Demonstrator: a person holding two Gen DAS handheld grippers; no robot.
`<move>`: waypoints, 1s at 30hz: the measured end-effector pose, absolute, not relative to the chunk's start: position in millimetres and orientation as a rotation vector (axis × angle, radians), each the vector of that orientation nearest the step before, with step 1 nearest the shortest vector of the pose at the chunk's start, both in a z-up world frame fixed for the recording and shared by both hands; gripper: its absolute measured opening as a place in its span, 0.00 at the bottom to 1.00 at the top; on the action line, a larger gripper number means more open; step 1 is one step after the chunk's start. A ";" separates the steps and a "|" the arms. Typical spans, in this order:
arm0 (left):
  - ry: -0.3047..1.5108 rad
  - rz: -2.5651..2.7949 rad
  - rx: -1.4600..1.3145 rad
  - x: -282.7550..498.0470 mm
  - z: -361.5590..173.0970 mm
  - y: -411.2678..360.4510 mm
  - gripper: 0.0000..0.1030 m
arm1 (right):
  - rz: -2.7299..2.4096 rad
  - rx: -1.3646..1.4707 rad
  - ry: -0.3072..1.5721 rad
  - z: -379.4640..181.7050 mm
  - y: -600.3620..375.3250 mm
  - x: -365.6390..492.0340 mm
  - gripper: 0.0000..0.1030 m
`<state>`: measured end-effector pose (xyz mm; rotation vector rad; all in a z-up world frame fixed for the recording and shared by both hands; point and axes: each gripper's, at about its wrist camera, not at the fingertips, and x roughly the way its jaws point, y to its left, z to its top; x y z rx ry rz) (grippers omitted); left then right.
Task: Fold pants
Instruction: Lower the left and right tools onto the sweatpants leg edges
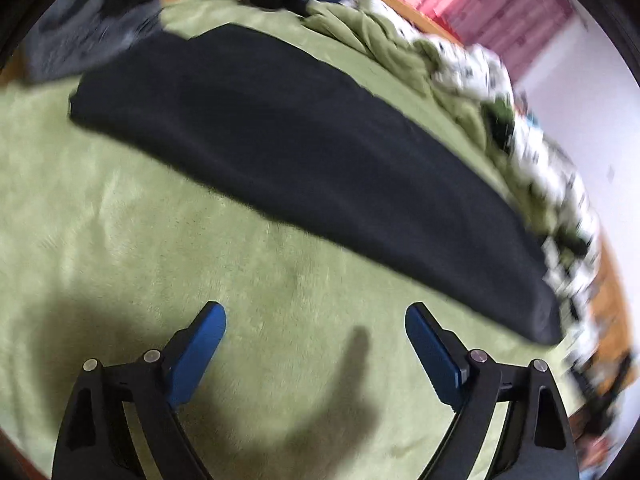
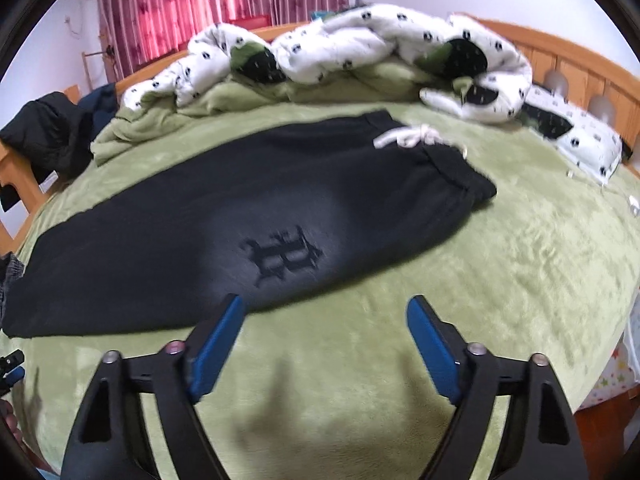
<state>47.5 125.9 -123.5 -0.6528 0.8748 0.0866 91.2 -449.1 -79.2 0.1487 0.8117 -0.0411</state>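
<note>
In the left wrist view, the left hand-held gripper (image 1: 316, 316) hovers spread and empty above the green bed blanket (image 1: 100, 240), near the long edge of the black pants (image 1: 280, 140), which lie flat, likely halved lengthwise. In the right wrist view, the right hand-held gripper (image 2: 326, 312) is likewise spread and empty, its left finger at the pants' (image 2: 192, 220) near edge; the waistband drawstring (image 2: 404, 138) lies far right, probably ready for a crosswise fold.
</note>
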 end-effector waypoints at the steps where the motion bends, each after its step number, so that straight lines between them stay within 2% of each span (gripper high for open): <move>1: 0.858 0.079 -0.683 49.3 -123.7 130.6 0.88 | -0.032 0.157 0.828 -84.7 -452.6 93.3 0.70; 4: 0.834 0.053 -0.724 60.9 -123.4 141.3 0.87 | -0.017 0.197 0.852 -101.1 -464.7 98.1 0.69; 9: 0.810 0.079 -0.800 76.6 -135.9 156.2 0.72 | 0.003 0.350 0.869 -120.4 -489.5 116.0 0.69; 13: 0.790 0.097 -0.777 87.6 -139.3 159.8 0.65 | 0.029 0.450 0.861 -129.8 -501.2 137.8 0.69; 17: 0.814 0.140 -0.746 107.3 -138.3 163.7 0.48 | 0.040 0.517 0.887 -143.4 -503.2 166.0 0.69; 18: 0.826 0.160 -0.734 112.3 -137.3 165.3 0.33 | 0.042 0.531 0.887 -146.0 -502.9 171.2 0.63; 19: 0.834 0.198 -0.716 115.6 -136.2 167.1 0.22 | 0.035 0.534 0.874 -147.5 -501.8 177.3 0.45; 20: 0.844 0.236 -0.696 118.0 -134.8 169.3 0.13 | 0.013 0.517 0.863 -147.2 -500.2 183.1 0.34; 22: 0.852 0.225 -0.673 122.8 -128.5 171.5 0.10 | -0.029 0.507 0.879 -147.6 -499.6 195.0 0.21; 24: 0.817 0.212 -0.617 124.7 -109.9 168.3 0.10 | -0.015 0.558 0.866 -141.5 -503.2 199.4 0.16; 30: 0.688 0.218 -0.438 149.8 -49.7 155.3 0.10 | 0.070 0.562 0.771 -89.9 -499.7 220.0 0.14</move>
